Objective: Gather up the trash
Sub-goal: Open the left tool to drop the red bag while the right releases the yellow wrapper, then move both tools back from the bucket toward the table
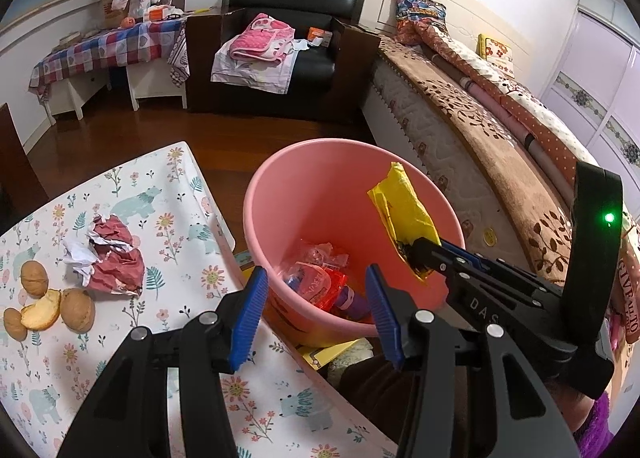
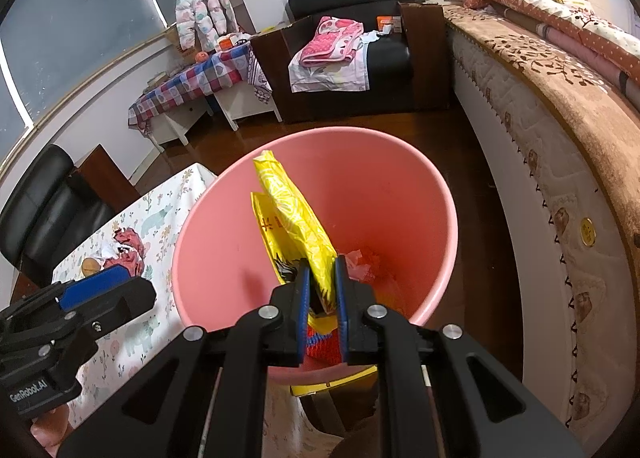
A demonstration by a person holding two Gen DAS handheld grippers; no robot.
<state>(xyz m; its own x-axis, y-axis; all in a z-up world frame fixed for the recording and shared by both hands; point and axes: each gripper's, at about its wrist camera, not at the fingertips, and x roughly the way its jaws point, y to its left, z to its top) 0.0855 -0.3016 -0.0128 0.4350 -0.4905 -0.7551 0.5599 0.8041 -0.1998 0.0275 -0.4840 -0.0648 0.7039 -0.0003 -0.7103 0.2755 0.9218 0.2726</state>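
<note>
Bedroom, dark wood floor; bed along right side, black armchair at far wall w/ pink cloth on it.

Bench (image 1: 172, 193): near left, floral/bear-print cover. Carries crumpled red-and-white paper (image 1: 114, 254), walnuts (image 1: 34, 277) and a bread-like piece (image 1: 42, 310).

Pink bin (image 1: 280, 169): between bench and bed, just beside bench edge. Holds clear/red plastic wrappers at bottom.

Yellow wrapper (image 2: 292, 217): over bin mouth, upright, pinched at its lower end by right gripper (image 2: 322, 290); jaws narrow, clamped on it. Judged light, thin, crinkly foil/plastic, limp, a bit slippery; a corner or edge pinch is enough, and it should fall free once let go.

Left gripper (image 1: 316, 310): jaws wide, nothing between them, hovering over near rim of bin, by bench edge.

Remaining trash, judged: crumpled paper, light and springy, best taken across its bulk; walnuts hard and round, apt to roll, grip across the middle.
</note>
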